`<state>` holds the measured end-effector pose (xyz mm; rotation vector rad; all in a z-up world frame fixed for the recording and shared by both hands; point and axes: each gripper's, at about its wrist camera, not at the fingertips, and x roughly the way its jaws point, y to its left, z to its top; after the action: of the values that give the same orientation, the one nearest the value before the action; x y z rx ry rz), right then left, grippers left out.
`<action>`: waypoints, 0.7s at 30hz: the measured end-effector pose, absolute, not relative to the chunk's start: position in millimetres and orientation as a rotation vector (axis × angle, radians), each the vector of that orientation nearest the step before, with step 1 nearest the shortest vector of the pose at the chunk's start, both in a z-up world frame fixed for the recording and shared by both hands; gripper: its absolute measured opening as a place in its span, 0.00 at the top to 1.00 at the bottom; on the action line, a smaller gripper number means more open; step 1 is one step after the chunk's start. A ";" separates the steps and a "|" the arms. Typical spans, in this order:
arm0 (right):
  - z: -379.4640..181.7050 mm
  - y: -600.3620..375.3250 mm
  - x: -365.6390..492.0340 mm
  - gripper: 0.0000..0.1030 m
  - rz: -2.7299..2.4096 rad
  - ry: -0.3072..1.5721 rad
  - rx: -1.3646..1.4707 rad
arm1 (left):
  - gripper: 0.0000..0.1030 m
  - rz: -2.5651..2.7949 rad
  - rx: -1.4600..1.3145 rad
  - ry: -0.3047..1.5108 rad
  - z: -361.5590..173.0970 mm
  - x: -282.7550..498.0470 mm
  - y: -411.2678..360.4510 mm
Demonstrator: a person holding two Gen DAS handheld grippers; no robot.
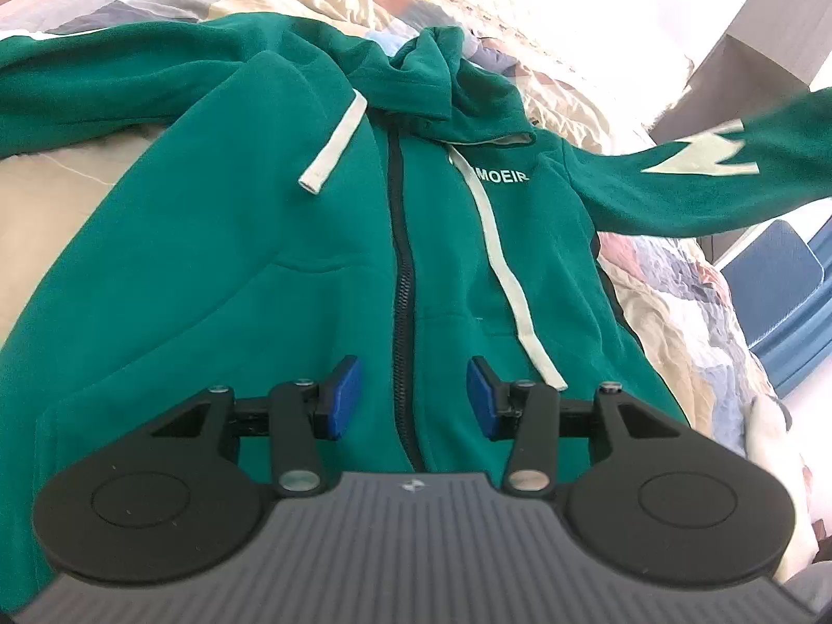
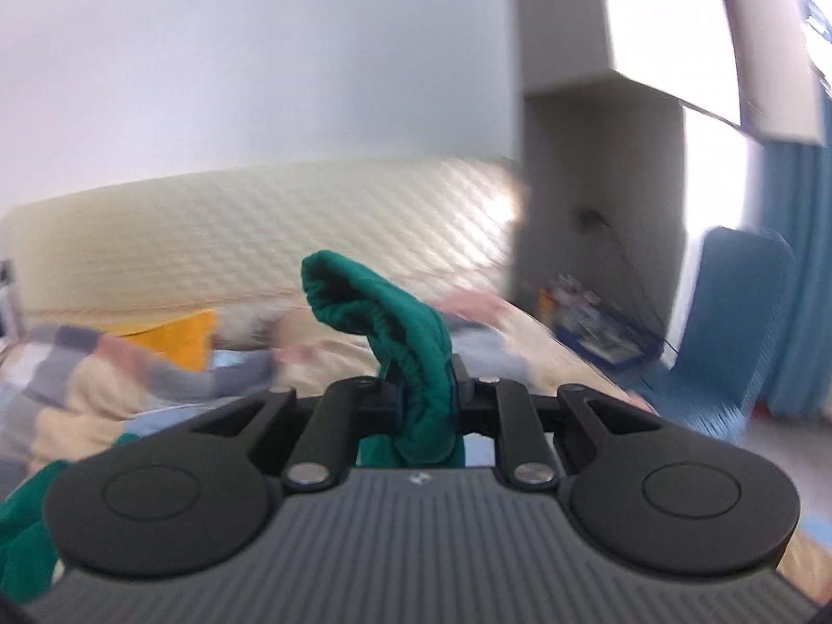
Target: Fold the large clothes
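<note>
A green zip hoodie (image 1: 249, 239) lies front up on the bed, with white drawstrings and its hood at the far end. My left gripper (image 1: 413, 398) hovers over the lower zip, its blue pads apart with only the flat cloth beneath them. The hoodie's right sleeve (image 1: 717, 177), marked with a pale crown print, is lifted off the bed toward the right. In the right wrist view my right gripper (image 2: 422, 398) is shut on the ribbed sleeve cuff (image 2: 385, 312), which sticks up between the jaws, high above the bed.
A patchwork quilt (image 1: 691, 312) covers the bed around the hoodie. A cream padded headboard (image 2: 260, 223) stands at the far end, with an orange pillow (image 2: 177, 338) below it. A blue chair (image 2: 728, 333), blue curtain (image 2: 795, 270) and grey cabinet (image 2: 603, 218) stand at the right.
</note>
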<state>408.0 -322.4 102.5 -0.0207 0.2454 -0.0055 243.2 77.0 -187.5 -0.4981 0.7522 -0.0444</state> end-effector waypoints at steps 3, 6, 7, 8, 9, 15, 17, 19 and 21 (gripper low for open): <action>96.2 -276.5 392.0 0.82 0.154 0.226 -0.027 | 0.51 -0.033 -0.498 0.741 -184.7 243.5 83.0; 80.1 -229.0 368.8 0.82 0.335 0.213 -0.049 | 0.51 -0.004 -0.511 0.714 -178.8 242.5 95.7; 71.5 -211.2 360.5 0.82 0.396 0.219 -0.064 | 0.51 0.008 -0.522 0.700 -176.0 241.3 102.1; 62.0 -193.4 350.9 0.82 0.450 0.230 -0.082 | 0.51 0.020 -0.531 0.687 -173.1 240.3 108.4; 50.8 -177.2 340.0 0.82 0.503 0.239 -0.092 | 0.51 0.037 -0.541 0.670 -169.9 238.4 116.4; -27.2 -100.0 283.8 0.82 0.780 0.349 -0.161 | 0.49 0.145 -0.652 0.570 -155.2 217.8 174.7; -58.6 -75.1 267.2 0.82 0.843 0.396 -0.197 | 0.48 0.180 -0.688 0.542 -153.8 210.5 191.1; -93.8 -55.6 260.0 0.82 0.864 0.459 -0.230 | 0.48 0.200 -0.701 0.528 -153.2 206.2 200.0; -126.7 -49.7 265.3 0.82 0.869 0.537 -0.215 | 0.48 0.205 -0.702 0.527 -154.0 203.9 203.1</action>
<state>265.3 -49.7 -126.7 -0.2150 0.5373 0.8690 203.9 203.1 -154.0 -0.7016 0.5274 0.2051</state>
